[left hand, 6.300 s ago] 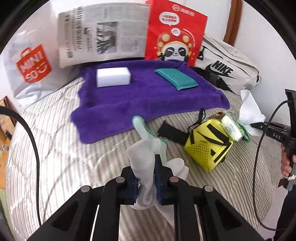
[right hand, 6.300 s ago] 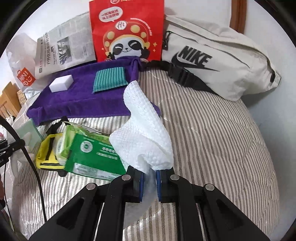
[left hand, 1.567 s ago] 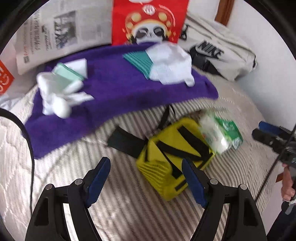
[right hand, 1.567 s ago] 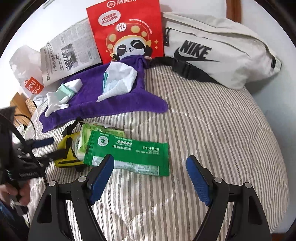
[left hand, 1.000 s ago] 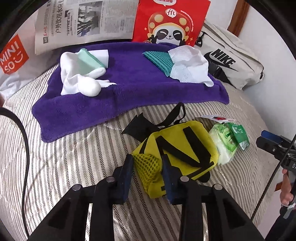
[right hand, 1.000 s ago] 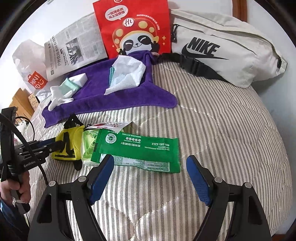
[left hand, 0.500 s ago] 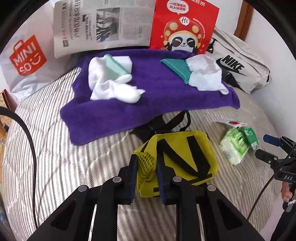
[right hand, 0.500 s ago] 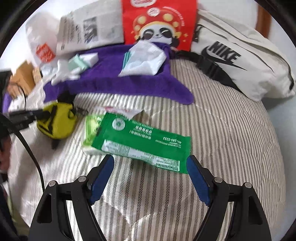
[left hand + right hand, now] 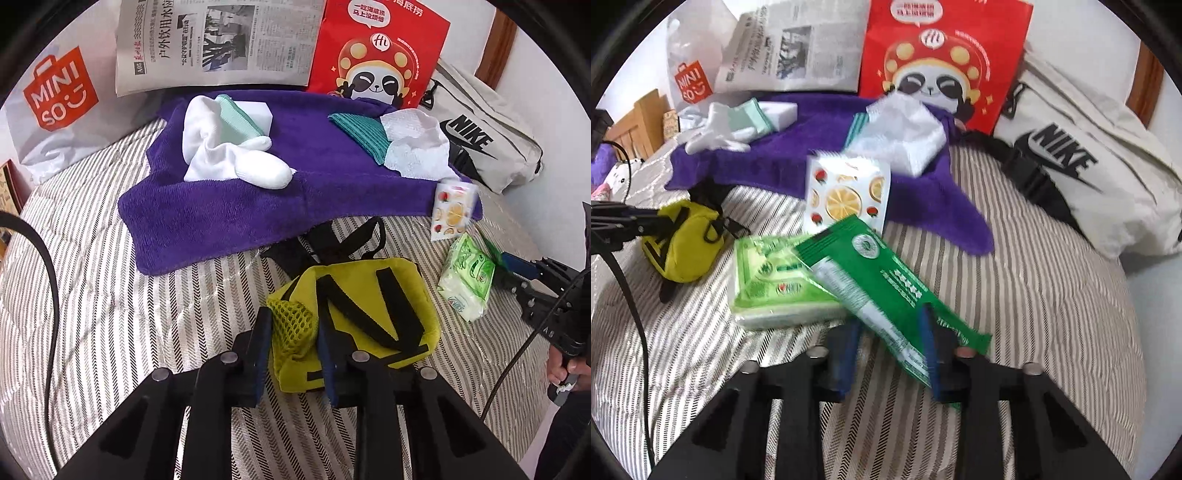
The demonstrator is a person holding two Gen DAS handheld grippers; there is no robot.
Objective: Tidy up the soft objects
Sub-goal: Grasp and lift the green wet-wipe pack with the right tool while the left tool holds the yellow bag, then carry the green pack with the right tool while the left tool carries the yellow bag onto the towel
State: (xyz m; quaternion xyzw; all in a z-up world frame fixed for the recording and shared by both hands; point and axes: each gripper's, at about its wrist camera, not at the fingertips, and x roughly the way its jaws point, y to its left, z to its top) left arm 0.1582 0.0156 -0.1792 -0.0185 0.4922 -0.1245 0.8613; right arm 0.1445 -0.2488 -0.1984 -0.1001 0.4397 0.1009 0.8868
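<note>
My left gripper has its blue pads pressed onto the mesh corner of the yellow pouch, jaws narrowed to the thickness of that pinched fabric; the pouch lies on the striped bedspread just in front of the purple towel, its black strap trailing back to the towel's near edge. My right gripper straddles the near end of the green wipes packet — jaws part-way in, and with the blur I cannot tell whether the pads actually grip it. That packet sits tilted, just in front of the towel's right corner, overlapping a light-green tissue pack; a fruit-print sachet stands against the towel's front edge, behind both. On the towel: white socks draped over a white sponge at the left rear, a teal cloth half under a white wipe at the right rear. Behind the towel stand a newspaper and a red panda bag; right of it, a Nike bag.
</note>
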